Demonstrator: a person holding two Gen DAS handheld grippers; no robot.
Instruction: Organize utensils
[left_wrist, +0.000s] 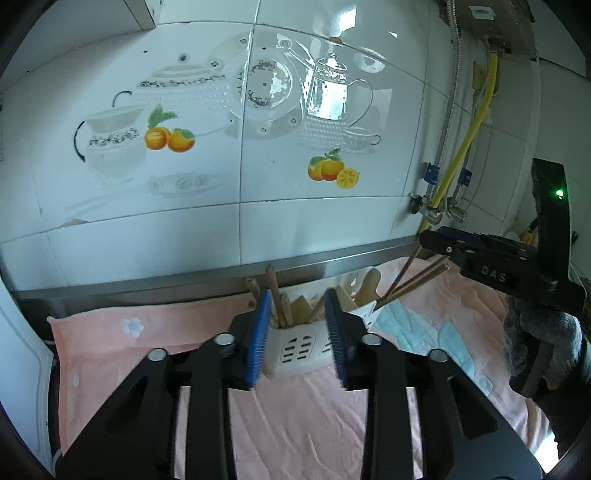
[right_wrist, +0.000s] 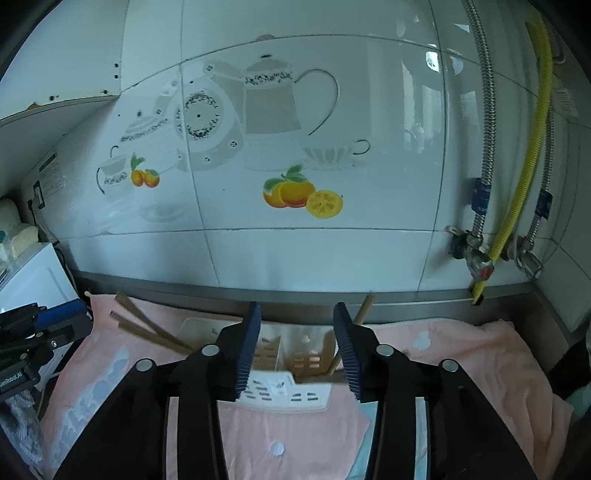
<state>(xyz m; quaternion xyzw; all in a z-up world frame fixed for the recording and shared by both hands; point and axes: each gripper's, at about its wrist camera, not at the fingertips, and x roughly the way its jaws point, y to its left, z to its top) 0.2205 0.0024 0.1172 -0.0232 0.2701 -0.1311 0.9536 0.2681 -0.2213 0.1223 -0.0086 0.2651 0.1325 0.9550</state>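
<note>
The white slotted utensil caddy (left_wrist: 301, 347) stands on the pink towel (left_wrist: 147, 332) against the steel backsplash, already bristling with wooden chopsticks (left_wrist: 275, 295) and a wooden spatula (left_wrist: 369, 286). More chopsticks (left_wrist: 413, 282) lean out of its right side, long axes slanting up toward the right gripper (left_wrist: 439, 249); whether that one grips them, I cannot tell. The left gripper (left_wrist: 297, 338) sits straight before the caddy, jaws spread and holding nothing. The right hand looks nearer those leaning sticks.
</note>
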